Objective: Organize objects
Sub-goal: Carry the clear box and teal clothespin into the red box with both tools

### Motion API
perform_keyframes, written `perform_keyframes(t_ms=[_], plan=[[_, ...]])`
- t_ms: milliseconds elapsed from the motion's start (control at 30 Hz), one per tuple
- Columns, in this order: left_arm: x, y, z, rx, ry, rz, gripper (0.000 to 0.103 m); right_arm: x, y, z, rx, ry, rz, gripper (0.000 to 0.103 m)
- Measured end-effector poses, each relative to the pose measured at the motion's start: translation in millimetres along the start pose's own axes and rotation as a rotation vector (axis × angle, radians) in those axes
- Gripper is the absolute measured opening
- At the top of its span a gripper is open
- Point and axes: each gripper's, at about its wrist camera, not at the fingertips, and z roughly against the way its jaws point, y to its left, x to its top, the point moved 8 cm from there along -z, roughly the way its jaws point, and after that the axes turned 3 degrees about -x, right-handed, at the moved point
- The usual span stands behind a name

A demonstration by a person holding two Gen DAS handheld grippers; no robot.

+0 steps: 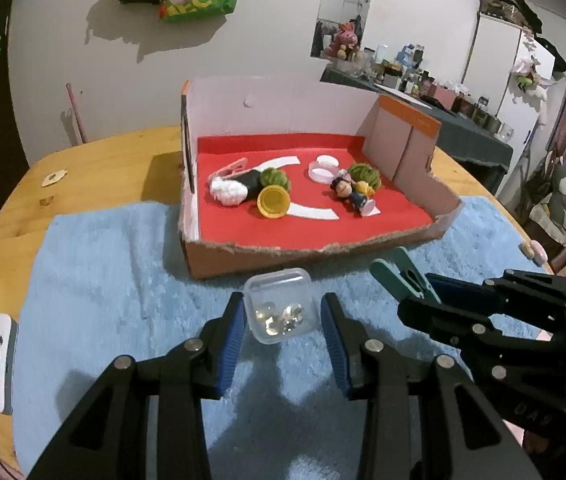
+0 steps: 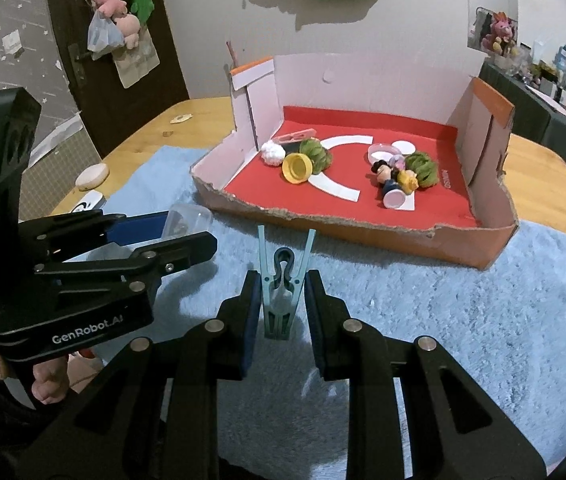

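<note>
A small clear plastic box (image 1: 276, 305) holding shiny beads lies on the blue towel (image 1: 123, 280); a teal clothespin (image 2: 283, 292) stands upright nearby. Both sit before the red-lined cardboard tray (image 1: 243, 258).

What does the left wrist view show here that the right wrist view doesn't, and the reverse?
Only the left wrist view shows the clear plastic case in full, shiny beads inside, between the left gripper fingers without visible contact, plus the cluttered shelf.

Only the right wrist view shows the teal clothespin head-on between the right gripper fingers, plus the dark door hung with plush toys.

Both show the cardboard tray, its yellow cap and the blue towel.
</note>
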Motion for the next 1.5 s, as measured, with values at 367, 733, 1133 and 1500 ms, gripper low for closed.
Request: perform_keyframes(t_ms=[367, 733, 1133, 1500], plan=[[25.9, -4.1, -0.8, -0.008, -0.025, -0.018, 0.04, 17.8, -10.4, 7.1, -0.008, -0.029, -0.011, 0.021], [53.7, -4.0, -13.4, -0.028, -0.024, -0.017, 0.04, 36.9, -21.5, 3.2, -0.013, -0.036, -0.017, 0.021], [69.6, -3.4, -34.6, -0.043, 0.003, -0.015, 0.04, 58.3, -33.9, -10.1, -0.018, -0.023, -0.018, 0.021], [68.5, -2.1, -60.1, -0.057, 0.075, -0.027, 0.04, 61.7, -47.6, -40.3, -0.019, 0.044, -0.038, 0.021]])
